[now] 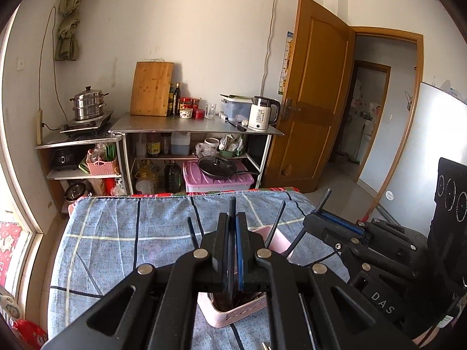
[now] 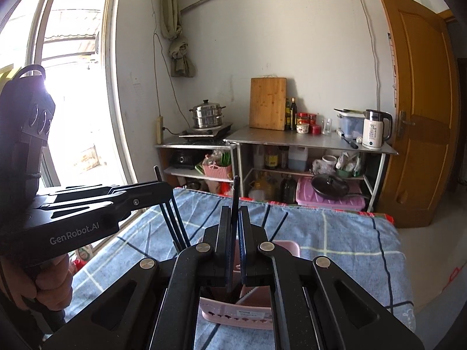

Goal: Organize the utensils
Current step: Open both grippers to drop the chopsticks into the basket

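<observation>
Both the left hand-held gripper point(image 1: 233, 224) and right hand-held gripper point(image 2: 235, 218) are each pinching a dark chopstick point(image 1: 232, 205) above the pink holder point(image 1: 233, 312) at lower centre, several chopsticks already standing inside; task looking nearly finished

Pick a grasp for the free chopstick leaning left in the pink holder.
Grip the free chopstick by its exposed upper shaft, from above, jaws either side. It stands near upright and the pink holder hides its lower end.
</observation>
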A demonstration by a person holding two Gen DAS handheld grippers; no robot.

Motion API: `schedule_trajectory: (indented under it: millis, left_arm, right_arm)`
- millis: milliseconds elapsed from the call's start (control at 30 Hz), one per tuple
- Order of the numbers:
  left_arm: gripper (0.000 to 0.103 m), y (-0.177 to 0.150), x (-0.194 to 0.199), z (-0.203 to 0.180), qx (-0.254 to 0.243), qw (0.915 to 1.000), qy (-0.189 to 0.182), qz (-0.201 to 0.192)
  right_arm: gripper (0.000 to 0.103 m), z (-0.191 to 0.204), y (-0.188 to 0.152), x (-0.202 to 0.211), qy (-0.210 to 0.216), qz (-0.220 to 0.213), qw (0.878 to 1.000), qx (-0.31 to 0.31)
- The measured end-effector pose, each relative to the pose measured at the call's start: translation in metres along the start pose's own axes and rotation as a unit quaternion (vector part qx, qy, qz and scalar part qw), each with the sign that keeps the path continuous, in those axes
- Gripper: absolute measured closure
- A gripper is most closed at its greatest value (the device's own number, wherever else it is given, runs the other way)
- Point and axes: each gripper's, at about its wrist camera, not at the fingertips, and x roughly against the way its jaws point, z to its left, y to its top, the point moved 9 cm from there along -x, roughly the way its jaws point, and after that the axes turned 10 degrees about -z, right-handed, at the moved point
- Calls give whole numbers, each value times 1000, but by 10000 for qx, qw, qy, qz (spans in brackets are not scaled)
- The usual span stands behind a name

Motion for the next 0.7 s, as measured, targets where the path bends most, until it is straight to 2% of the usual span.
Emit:
schedule_trajectory:
  millis: [200,367,533,700]
  left_arm:
    - [98,-25,-12,6,-13,9996,116,269]
    - [96,-33,-10,11,30,9993,217,290]
    - [81,-29,5,15,101,9995,281,114]
    - [78,-28,30,15,122,9994,293,-108]
  right_arm:
    - [98,-1,-19,-5,18,263,9996,-26]
    - [98,-8,-24,2,-38,319,9995,-50]
    - [92,-12,-17,18,-87,185,9997,-91]
    - [91,-11,-18,41,-116,61,9999,-27]
